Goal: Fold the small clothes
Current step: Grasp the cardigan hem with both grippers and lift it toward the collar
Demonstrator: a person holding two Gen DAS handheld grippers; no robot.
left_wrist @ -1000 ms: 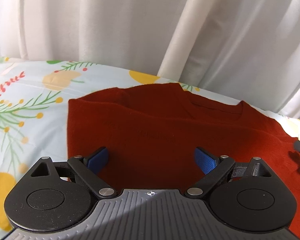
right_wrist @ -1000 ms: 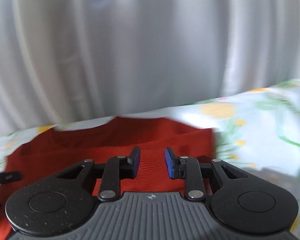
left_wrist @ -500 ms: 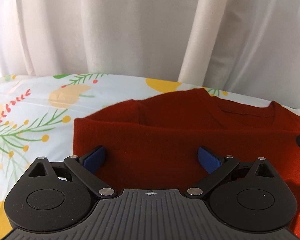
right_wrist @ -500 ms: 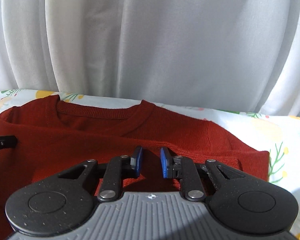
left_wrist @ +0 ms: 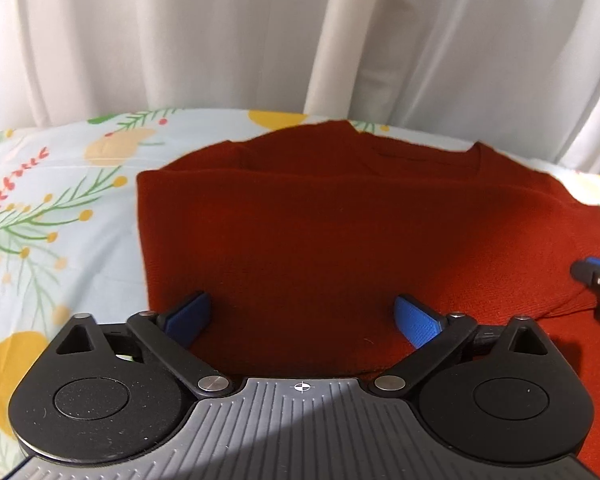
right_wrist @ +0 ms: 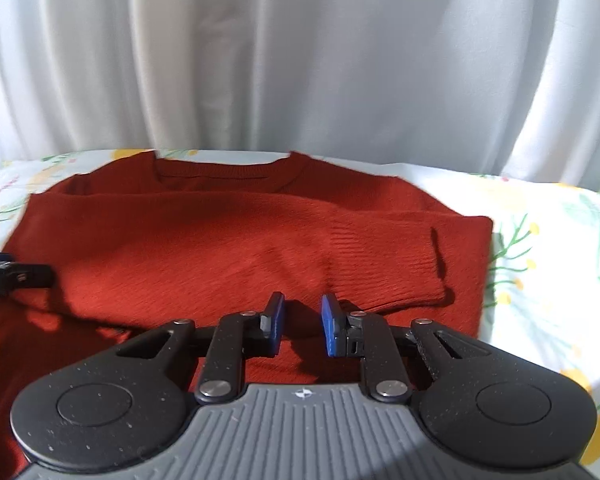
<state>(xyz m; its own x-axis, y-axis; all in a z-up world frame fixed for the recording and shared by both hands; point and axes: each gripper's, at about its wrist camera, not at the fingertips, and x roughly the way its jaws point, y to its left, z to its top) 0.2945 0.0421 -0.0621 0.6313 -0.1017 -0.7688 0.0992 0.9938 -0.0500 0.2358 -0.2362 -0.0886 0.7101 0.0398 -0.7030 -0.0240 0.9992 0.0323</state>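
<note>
A small rust-red knit sweater (left_wrist: pixel 320 240) lies flat on a floral cloth, neckline at the far side and both sleeves folded across the body. My left gripper (left_wrist: pixel 302 316) is wide open and empty over the sweater's near left part. In the right wrist view the sweater (right_wrist: pixel 220 240) shows a ribbed cuff (right_wrist: pixel 388 264) lying just beyond my right gripper (right_wrist: pixel 302 320). That gripper is partly open with a narrow gap and holds nothing. Each gripper's tip shows at the edge of the other's view.
The floral cloth (left_wrist: pixel 60 220) covers the surface on both sides of the sweater, also seen in the right wrist view (right_wrist: pixel 540 260). A white curtain (left_wrist: pixel 300 40) hangs close behind the far edge.
The right gripper has opened slightly and pulled back toward the near edge, so the folded sleeve cuff lies free in front of it. The left gripper stayed wide open and shifted a little.
</note>
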